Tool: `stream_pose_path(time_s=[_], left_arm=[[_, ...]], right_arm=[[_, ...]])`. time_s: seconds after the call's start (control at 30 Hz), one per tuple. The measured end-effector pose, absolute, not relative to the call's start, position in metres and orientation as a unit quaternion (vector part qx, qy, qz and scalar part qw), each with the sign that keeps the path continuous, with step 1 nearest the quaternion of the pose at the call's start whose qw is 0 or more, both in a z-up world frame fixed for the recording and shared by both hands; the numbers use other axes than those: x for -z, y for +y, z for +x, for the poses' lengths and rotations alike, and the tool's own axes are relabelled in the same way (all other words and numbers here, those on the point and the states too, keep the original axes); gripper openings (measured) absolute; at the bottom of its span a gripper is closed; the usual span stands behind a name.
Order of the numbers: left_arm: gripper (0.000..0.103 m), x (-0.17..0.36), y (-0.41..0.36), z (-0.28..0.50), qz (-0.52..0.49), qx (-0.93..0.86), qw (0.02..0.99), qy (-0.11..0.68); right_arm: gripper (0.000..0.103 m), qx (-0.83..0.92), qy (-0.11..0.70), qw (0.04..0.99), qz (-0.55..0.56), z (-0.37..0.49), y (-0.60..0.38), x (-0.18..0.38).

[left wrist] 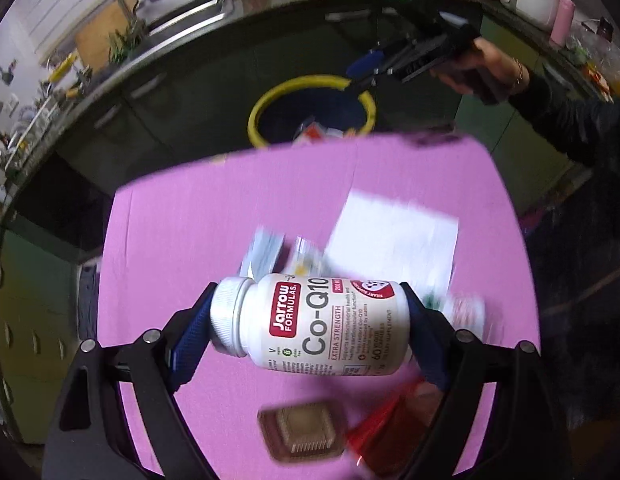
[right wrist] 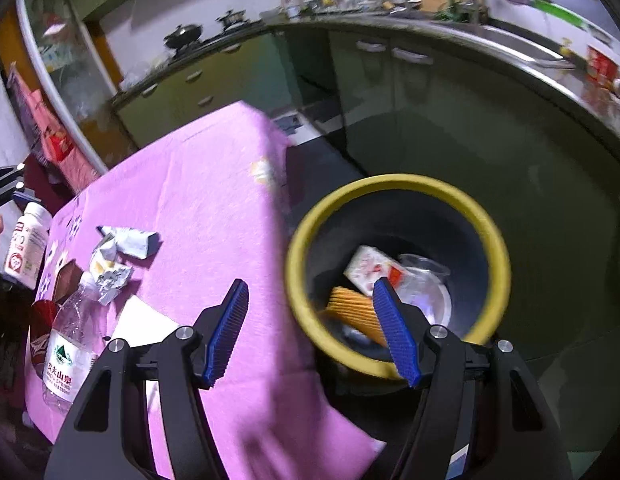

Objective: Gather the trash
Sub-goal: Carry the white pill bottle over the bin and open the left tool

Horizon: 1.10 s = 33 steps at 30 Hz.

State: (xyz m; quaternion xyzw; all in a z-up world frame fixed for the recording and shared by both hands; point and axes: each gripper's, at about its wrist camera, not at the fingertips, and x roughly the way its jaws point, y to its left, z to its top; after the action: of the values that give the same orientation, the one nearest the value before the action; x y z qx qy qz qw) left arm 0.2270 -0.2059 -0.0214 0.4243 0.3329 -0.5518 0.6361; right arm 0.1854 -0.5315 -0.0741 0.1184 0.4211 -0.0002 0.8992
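Left wrist view: keep left gripper [left wrist: 310, 320] clamped end-to-end on supplement bottle [left wrist: 317, 324], carry past table's [left wrist: 190, 220] far edge over bin [left wrist: 310, 108]; right gripper [right wrist: 310, 332] empty, spread.

Surfaces: mostly plastic, cloth and paper.
Between your left gripper's [left wrist: 310, 322] ribbed blue pads [left wrist: 186, 340] sits a glossy white plastic supplement bottle [left wrist: 321, 322] with a ridged cap and a smooth printed label. Below it, matt pink woven tablecloth [left wrist: 190, 220]. Ahead of it, a smooth white paper sheet [left wrist: 393, 236]. Left of your right gripper [right wrist: 310, 328]: clear crinkled plastic water bottle [right wrist: 70, 344], crumpled shiny wrappers [right wrist: 118, 256]. Ahead, bin [right wrist: 389, 182] with a matt yellow rim.
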Motion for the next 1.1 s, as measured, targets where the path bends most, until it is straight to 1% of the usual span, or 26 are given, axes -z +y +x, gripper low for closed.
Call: stream_pose_path(time_s=[0.13, 0.27, 0.47, 0.63, 0.73, 0.77, 0.83, 0.93, 1.03, 1.1], left_arm=[[0.082, 0.019, -0.261, 0.215, 0.420, 0.566, 0.631, 0.323], [0.082, 0.028, -0.330, 0.217, 0.410, 0.586, 0.619, 0.325], [0.082, 0.064, -0.439, 0.232, 0.396, 0.600, 0.603, 0.347], [0.082, 0.100, -0.500, 0.238, 0.413, 0.604, 0.583, 0.353], [0.082, 0.121, -0.523, 0.240, 0.431, 0.600, 0.574, 0.353], [0.082, 0.128, -0.530, 0.241, 0.436, 0.597, 0.574, 0.353], [0.083, 0.139, -0.539, 0.246, 0.443, 0.591, 0.575, 0.353], [0.088, 0.152, -0.550, 0.252, 0.445, 0.573, 0.585, 0.362], [0.089, 0.149, -0.546, 0.258, 0.433, 0.564, 0.597, 0.372], [0.089, 0.134, -0.536, 0.255, 0.430, 0.562, 0.606, 0.363]], right_arm=[[0.065, 0.030, 0.403, 0.904, 0.135, 0.159, -0.566, 0.066], [0.065, 0.051, 0.391, 0.906, 0.154, 0.135, -0.596, 0.066], [0.065, 0.075, 0.385, 0.902, 0.180, 0.105, -0.635, 0.074], [0.065, 0.087, 0.381, 0.899, 0.197, 0.090, -0.660, 0.080], [0.066, 0.092, 0.380, 0.897, 0.205, 0.082, -0.669, 0.082], [0.069, 0.094, 0.380, 0.897, 0.207, 0.080, -0.671, 0.082], [0.071, 0.100, 0.380, 0.896, 0.210, 0.075, -0.675, 0.084], [0.071, 0.103, 0.381, 0.894, 0.213, 0.071, -0.676, 0.084], [0.071, 0.106, 0.381, 0.894, 0.212, 0.069, -0.673, 0.082], [0.071, 0.105, 0.379, 0.895, 0.208, 0.068, -0.669, 0.079]])
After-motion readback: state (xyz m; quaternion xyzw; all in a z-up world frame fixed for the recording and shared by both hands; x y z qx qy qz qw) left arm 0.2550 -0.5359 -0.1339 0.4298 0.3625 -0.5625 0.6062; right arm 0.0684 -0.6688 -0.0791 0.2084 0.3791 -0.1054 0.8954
